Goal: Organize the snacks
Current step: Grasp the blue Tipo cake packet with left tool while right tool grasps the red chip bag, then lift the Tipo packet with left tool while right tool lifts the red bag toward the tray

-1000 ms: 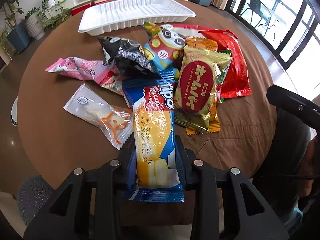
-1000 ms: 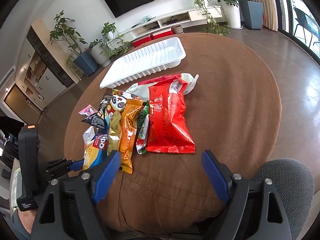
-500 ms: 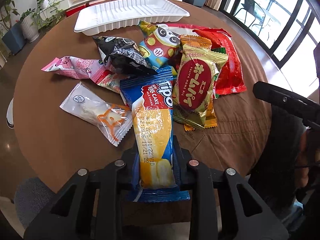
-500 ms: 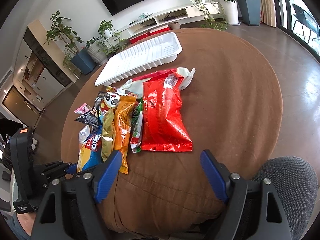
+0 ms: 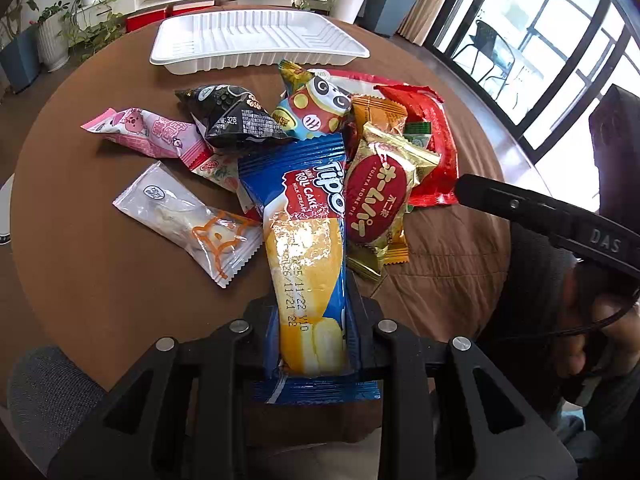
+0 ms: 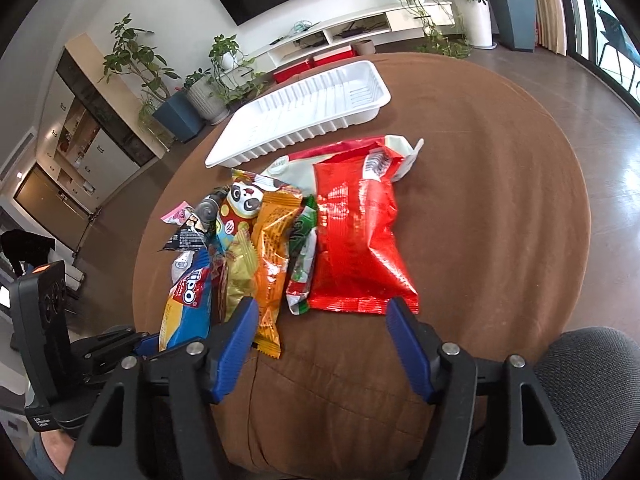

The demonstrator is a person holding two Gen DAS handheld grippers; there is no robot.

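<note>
A blue Tipo roll cake packet (image 5: 308, 248) sits clamped at its near end between the pads of the left gripper (image 5: 312, 332), whose jaws press both of its long edges; its far end reaches over the pile of snacks on the round brown table (image 5: 100, 288). Just right of it lies a gold packet with a red oval (image 5: 380, 204), on top of an orange packet (image 6: 274, 240) and beside a large red bag (image 6: 356, 248). Behind the roll cake sit a panda packet (image 5: 316, 108) and a black packet (image 5: 232, 120); to the left lie a pink packet (image 5: 148, 132) and a clear wrapper with an orange print (image 5: 192, 224). At the far side of the table stands an empty white ribbed tray (image 5: 256, 44). The right gripper (image 6: 320, 320) hovers at the near edge of the pile with its blue jaws closing, nothing pressed between them; the near edge of the red bag lies just ahead of the gap.
</note>
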